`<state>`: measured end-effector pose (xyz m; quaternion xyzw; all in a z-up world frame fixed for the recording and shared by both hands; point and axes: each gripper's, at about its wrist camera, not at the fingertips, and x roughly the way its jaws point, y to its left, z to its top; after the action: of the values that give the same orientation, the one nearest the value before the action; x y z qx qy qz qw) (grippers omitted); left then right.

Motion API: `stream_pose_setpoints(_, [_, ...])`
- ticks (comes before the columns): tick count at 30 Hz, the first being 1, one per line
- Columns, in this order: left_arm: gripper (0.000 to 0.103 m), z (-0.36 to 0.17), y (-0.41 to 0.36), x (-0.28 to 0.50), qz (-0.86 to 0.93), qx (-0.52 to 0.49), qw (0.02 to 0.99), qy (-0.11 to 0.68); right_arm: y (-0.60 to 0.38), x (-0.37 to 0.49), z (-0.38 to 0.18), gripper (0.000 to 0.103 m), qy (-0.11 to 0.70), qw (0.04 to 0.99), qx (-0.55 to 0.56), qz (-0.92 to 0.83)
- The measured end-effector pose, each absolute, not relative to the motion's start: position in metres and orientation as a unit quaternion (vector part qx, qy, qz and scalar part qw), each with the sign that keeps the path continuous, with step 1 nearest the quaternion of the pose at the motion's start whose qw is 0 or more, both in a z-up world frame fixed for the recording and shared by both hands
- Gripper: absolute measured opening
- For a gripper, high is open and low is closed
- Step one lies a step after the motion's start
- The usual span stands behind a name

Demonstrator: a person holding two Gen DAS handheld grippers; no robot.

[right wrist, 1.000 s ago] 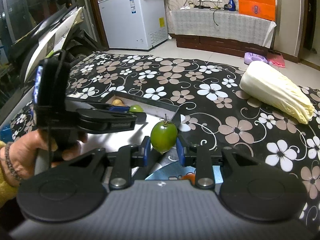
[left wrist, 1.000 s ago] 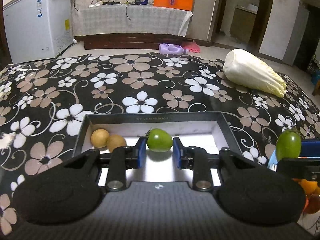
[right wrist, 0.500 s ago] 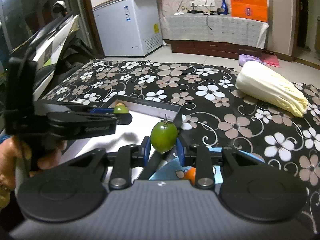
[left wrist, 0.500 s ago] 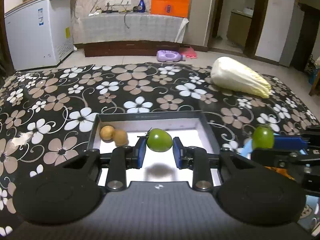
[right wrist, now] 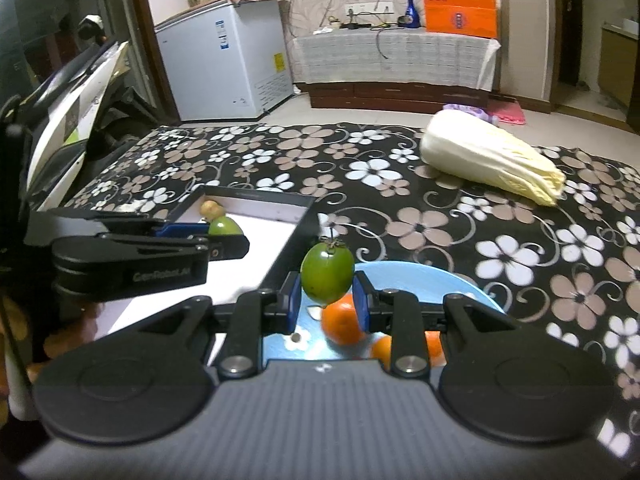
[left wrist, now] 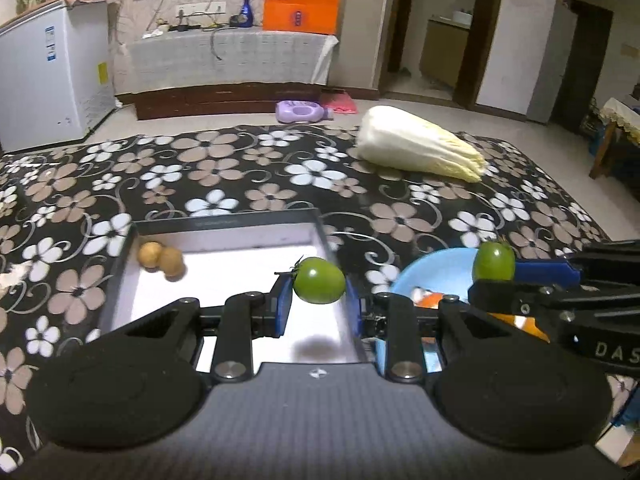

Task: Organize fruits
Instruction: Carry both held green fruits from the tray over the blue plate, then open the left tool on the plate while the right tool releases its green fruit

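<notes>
My left gripper [left wrist: 319, 304] is shut on a green tomato [left wrist: 319, 285], held above the right part of a black-rimmed box [left wrist: 224, 222] with a white floor. Two small brown fruits [left wrist: 161, 259] lie in the box's far left corner. My right gripper [right wrist: 327, 303] is shut on another green tomato [right wrist: 327, 276], hanging over a blue plate [right wrist: 432, 282] that holds several oranges [right wrist: 344, 322]. In the left wrist view the right gripper [left wrist: 494, 280] and its tomato [left wrist: 493, 262] show at the right over the plate [left wrist: 436, 270]. The right wrist view shows the left gripper [right wrist: 224, 236] at the left.
A large napa cabbage [left wrist: 416, 148] lies on the flowered tablecloth [left wrist: 240, 168] at the far right. Beyond the table stand a white chest freezer [left wrist: 52, 76] and a low cabinet [left wrist: 232, 60] with an orange bag. A hand [right wrist: 16, 320] holds the left gripper.
Both grippers have pulled back and risen a little with their tomatoes. The left one now sits over the box's right side, and the blue plate with oranges has come into view.
</notes>
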<state>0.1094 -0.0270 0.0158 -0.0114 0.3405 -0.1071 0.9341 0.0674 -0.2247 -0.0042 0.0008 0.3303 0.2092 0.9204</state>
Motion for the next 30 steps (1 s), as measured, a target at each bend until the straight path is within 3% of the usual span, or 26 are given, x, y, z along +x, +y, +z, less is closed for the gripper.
stream_pose_setpoints(30, [0.033, -0.006, -0.114, 0.041, -0.193, 0.021, 0.908, 0.371, -0.284, 0.030, -0.016, 0.031, 0.347, 0.927, 0.024, 0.141])
